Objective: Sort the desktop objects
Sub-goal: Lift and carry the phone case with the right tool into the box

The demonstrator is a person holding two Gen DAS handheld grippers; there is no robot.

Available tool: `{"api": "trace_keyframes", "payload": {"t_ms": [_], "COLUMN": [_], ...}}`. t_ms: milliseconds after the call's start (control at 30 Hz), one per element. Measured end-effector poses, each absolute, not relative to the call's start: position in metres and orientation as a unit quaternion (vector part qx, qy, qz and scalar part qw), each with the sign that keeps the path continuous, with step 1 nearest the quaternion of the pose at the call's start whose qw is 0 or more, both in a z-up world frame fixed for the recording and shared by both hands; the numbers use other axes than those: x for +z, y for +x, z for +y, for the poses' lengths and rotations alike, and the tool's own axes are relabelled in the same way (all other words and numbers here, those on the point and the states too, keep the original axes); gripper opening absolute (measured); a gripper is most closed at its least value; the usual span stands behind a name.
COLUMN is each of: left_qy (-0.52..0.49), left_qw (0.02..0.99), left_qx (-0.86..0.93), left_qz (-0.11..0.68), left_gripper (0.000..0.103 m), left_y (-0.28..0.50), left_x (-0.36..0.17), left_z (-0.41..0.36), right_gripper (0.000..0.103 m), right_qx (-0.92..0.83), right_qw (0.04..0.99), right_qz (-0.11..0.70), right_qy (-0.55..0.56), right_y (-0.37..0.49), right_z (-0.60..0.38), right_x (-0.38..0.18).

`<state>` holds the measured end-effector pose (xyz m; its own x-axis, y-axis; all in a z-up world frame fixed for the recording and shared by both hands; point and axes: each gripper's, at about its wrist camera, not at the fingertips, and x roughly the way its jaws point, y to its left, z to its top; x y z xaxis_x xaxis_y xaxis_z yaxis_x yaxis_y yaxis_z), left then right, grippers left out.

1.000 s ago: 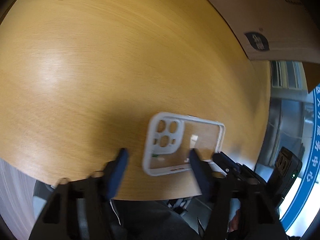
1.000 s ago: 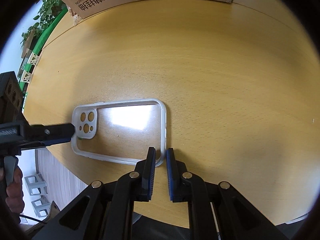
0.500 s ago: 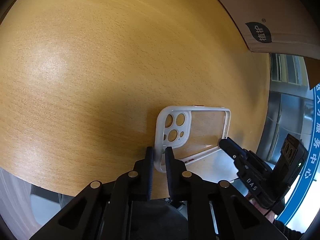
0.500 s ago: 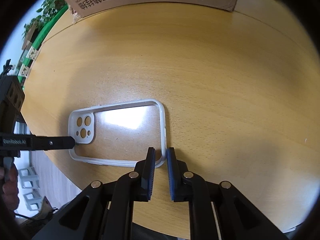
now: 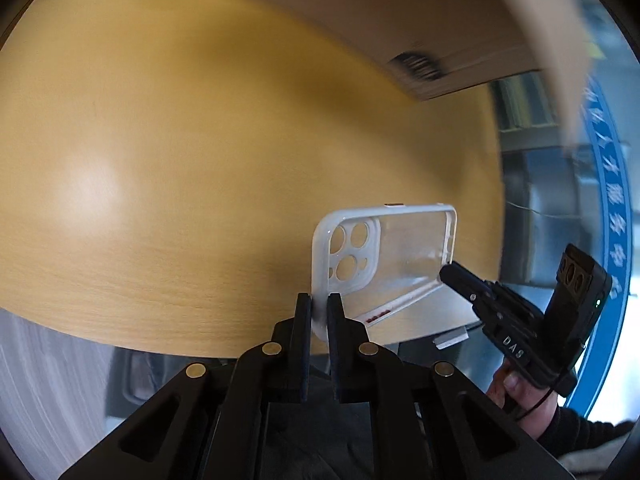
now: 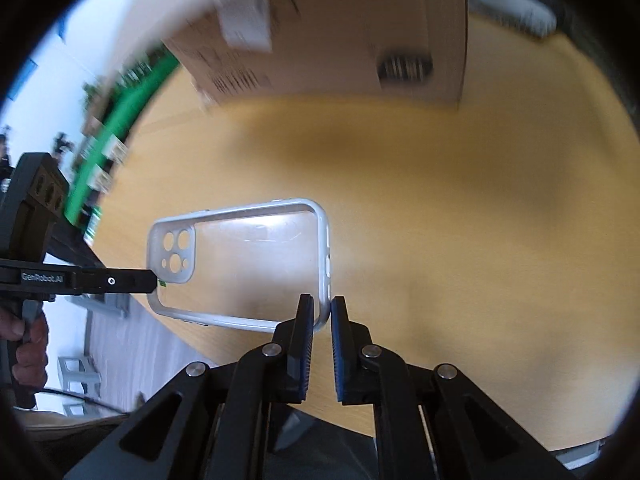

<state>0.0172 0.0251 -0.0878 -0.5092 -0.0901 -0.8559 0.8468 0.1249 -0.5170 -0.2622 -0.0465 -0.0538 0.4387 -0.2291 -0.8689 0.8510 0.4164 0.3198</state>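
1. The left gripper (image 5: 319,312) is clamping its two black fingers on the near corner of the clear, white-rimmed plastic phone case (image 5: 384,256), at the end with the round camera cut-outs; the rim is sitting pinched between the pads.
2. The right gripper (image 6: 321,316) is pinching the opposite end of the same case (image 6: 240,264), its blue-padded fingers closing on the rim at the corner away from the cut-outs.
3. The case is hanging between the two grippers above the round, pale wooden table (image 5: 180,152), near the table's near edge, tilted rather than lying flat; whether any part is touching the wood I cannot tell.
4. In the right wrist view the left gripper (image 6: 154,281) is reaching in from the left, level with the cut-outs; a person's hand (image 6: 24,356) is gripping its handle.
5. A brown cardboard box (image 6: 340,40), blurred, is standing on the far side of the table, well apart from the case.
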Motion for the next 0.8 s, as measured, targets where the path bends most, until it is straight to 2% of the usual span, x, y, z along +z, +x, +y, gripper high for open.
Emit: {"api": "trace_keyframes", "payload": {"t_ms": [233,433,633,800], "left_qy": [0.260,0.229,0.217,0.230], "left_qw": [0.432,0.460,0.464,0.449], "left_qx": [-0.681,-0.746,-0.787,-0.792], "left_qz": [0.531,0.424,0.344,0.343], "left_gripper": [0.006,0.007,0.007,0.007], "left_y": [0.029,0.043,0.054,0.068], "left_x": [0.059,0.170,0.242,0.261], "left_z": [0.011,-0.035,-0.128,-0.236], "right_gripper": [0.008,0.009,0.009,0.009], "right_qx": [-0.392,-0.423,-0.443,-0.443], "right_qw": [0.824,0.851,0.849,0.826], "right_qz": [0.286,0.238,0.213,0.231], "right_qy": [0.293,0.200,0.195,0.260], "right_y": [-0.248,-0.225,-0.200,-0.191], "right_z": [-0.058,-0.097,-0.193,-0.297], "right_x": [0.082,0.157,0.213,0.230]}}
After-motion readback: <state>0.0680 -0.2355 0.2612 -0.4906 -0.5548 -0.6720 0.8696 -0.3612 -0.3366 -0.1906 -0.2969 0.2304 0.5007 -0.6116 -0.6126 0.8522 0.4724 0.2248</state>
